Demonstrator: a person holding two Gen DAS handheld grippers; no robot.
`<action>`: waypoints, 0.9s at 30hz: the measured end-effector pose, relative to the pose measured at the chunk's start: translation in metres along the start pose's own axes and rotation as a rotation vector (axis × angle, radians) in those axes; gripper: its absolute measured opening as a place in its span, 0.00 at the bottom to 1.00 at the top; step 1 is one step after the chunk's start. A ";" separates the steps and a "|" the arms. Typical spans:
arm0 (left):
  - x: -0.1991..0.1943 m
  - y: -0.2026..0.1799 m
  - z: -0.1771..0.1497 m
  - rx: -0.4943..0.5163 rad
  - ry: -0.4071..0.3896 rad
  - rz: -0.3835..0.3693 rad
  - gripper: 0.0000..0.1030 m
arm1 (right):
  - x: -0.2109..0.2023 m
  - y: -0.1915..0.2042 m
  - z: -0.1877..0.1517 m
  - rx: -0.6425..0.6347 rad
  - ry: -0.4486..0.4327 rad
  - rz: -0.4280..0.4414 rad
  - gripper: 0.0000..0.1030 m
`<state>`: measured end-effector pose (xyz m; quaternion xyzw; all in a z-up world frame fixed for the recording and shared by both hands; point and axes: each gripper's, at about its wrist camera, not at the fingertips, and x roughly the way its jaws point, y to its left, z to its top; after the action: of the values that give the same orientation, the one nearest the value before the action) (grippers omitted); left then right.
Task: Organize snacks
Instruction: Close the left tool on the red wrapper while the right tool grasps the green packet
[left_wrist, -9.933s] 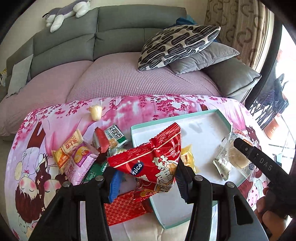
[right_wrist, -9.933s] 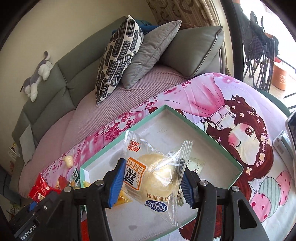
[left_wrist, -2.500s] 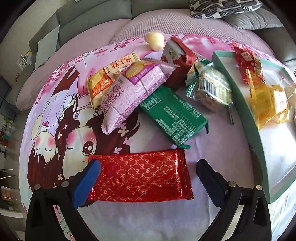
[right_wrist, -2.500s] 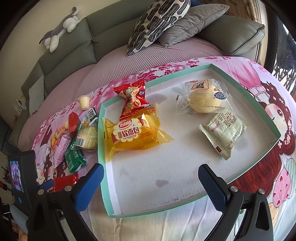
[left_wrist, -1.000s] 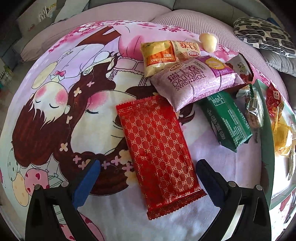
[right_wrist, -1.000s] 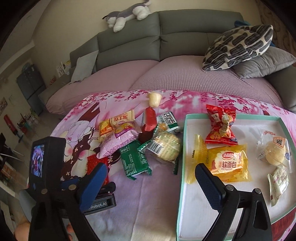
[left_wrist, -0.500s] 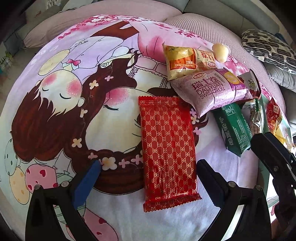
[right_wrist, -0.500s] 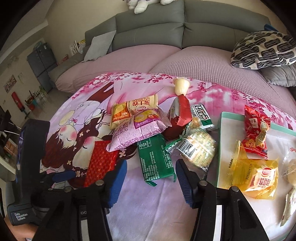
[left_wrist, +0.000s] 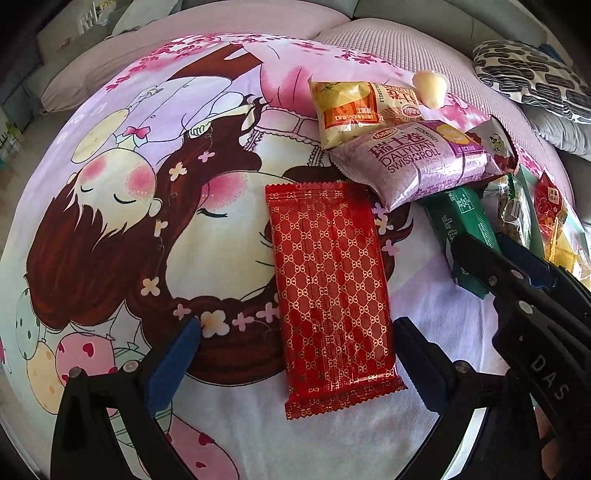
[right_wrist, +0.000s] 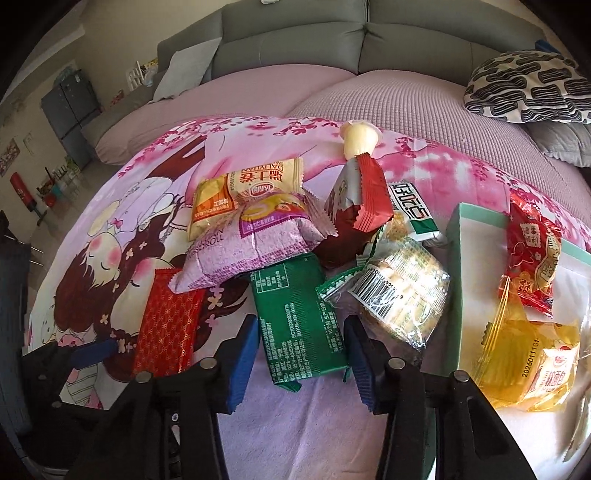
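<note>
My left gripper (left_wrist: 295, 347) is open, its fingers on either side of the near end of a flat red patterned packet (left_wrist: 328, 284) on the cartoon-print cloth. My right gripper (right_wrist: 301, 350) is open, its fingers close around the near end of a green packet (right_wrist: 299, 321); it also shows in the left wrist view (left_wrist: 480, 258). Behind lie a purple Swiss roll bag (right_wrist: 247, 243), a yellow packet (right_wrist: 243, 192), a red-and-silver pouch (right_wrist: 358, 210) and a clear biscuit pack (right_wrist: 402, 295). The teal-rimmed tray (right_wrist: 458, 258) at right holds a red snack bag (right_wrist: 532, 254) and a yellow bread bag (right_wrist: 532, 362).
A small cream jelly cup (right_wrist: 360, 140) stands at the far edge of the cloth. A grey sofa (right_wrist: 295, 40) with a patterned pillow (right_wrist: 528, 88) lies behind. The red packet also shows in the right wrist view (right_wrist: 166, 325).
My right gripper has moved forward and narrowed around the green packet. My left gripper has shifted slightly, lining up lengthwise with the red packet.
</note>
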<state>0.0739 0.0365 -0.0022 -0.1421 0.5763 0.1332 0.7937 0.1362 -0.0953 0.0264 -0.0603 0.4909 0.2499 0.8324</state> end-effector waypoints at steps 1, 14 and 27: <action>0.000 -0.001 0.000 -0.002 -0.001 -0.001 0.99 | 0.002 -0.001 -0.001 0.007 0.000 0.001 0.48; -0.014 -0.009 -0.004 0.035 -0.016 0.006 0.85 | -0.014 -0.006 -0.015 0.054 0.013 0.030 0.41; -0.021 0.013 -0.005 -0.023 -0.038 -0.020 0.76 | -0.037 -0.008 -0.051 0.124 0.076 -0.005 0.41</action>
<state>0.0583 0.0453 0.0157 -0.1544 0.5580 0.1343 0.8042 0.0855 -0.1333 0.0305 -0.0193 0.5365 0.2143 0.8160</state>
